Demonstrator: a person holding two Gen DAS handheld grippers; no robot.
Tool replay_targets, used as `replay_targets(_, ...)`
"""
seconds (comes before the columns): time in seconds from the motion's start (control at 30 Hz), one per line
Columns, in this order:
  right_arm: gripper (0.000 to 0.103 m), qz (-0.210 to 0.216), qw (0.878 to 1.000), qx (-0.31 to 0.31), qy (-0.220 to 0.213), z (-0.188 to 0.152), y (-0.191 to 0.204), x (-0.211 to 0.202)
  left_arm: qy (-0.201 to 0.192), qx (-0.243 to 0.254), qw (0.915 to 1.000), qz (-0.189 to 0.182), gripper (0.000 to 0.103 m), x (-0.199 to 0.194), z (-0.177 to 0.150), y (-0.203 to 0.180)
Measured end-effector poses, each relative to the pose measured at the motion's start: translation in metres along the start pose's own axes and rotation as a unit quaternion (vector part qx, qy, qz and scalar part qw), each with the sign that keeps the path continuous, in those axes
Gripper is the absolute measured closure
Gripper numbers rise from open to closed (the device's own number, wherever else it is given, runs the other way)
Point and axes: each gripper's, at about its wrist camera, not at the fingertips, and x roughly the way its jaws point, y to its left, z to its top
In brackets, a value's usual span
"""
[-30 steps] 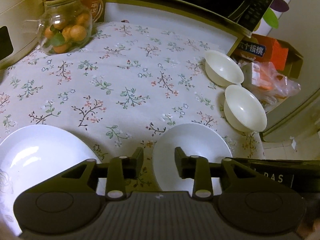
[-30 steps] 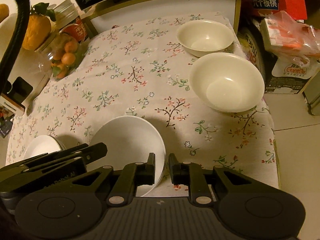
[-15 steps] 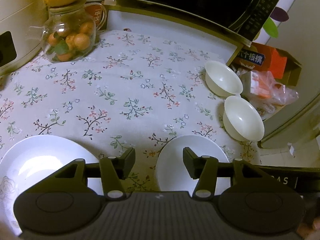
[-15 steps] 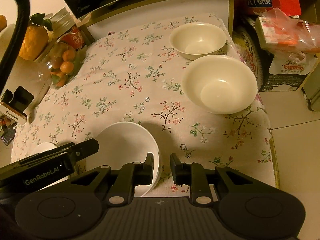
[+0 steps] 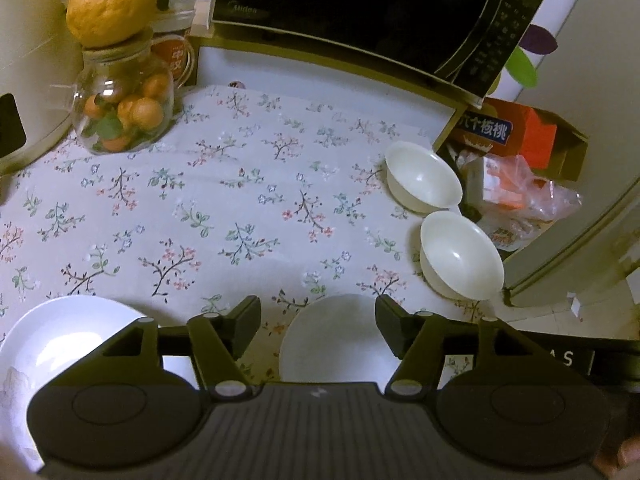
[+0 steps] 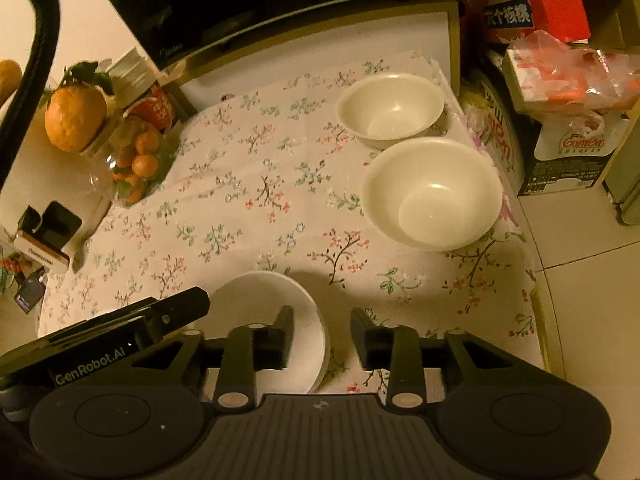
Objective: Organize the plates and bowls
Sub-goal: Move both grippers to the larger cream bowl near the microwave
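Tongs [image 5: 318, 322] [image 6: 322, 334] both parted, empty

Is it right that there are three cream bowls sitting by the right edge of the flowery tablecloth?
Not quite: there are two, the far bowl and the near bowl, side by side near the tablecloth's right edge. The right wrist view shows it.

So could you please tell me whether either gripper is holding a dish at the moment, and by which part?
Neither holds anything. The left gripper and right gripper have both just been opening, over the small plate, pads clear of it.
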Motion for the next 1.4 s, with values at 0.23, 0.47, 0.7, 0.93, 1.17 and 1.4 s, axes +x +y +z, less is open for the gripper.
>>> replay_targets(0.23, 0.058, -0.001, 1.000, 0.019, -0.011, 0.005, -0.011, -0.007, -0.015, 0.008, 0.9998, 0.006, 0.035, 0.006, 0.011, -0.016)
replay_targets(0.47, 0.053, -0.016, 0.999, 0.029, -0.037, 0.016, -0.022, -0.018, -0.022, 0.021, 0.9991, 0.028, 0.023, 0.012, 0.018, -0.034)
replay_targets(0.7, 0.047, -0.036, 0.997, 0.047, -0.050, 0.024, -0.040, -0.023, -0.016, 0.022, 0.9989, 0.038, 0.013, 0.021, 0.023, -0.049)
replay_targets(0.93, 0.037, -0.057, 0.995, 0.054, -0.066, 0.030, -0.052, -0.031, -0.015, 0.031, 0.9986, 0.041, 0.007, 0.029, 0.031, -0.061)
replay_targets(1.17, 0.029, -0.071, 0.994, 0.064, -0.062, 0.038, -0.065, -0.025, -0.005, 0.038, 0.9980, 0.051, 0.002, 0.043, 0.036, -0.069)
replay_targets(1.4, 0.025, -0.087, 0.992, 0.075, -0.057, 0.045, -0.076, -0.020, 0.009, 0.051, 0.9966, 0.064, 0.000, 0.059, 0.037, -0.075)
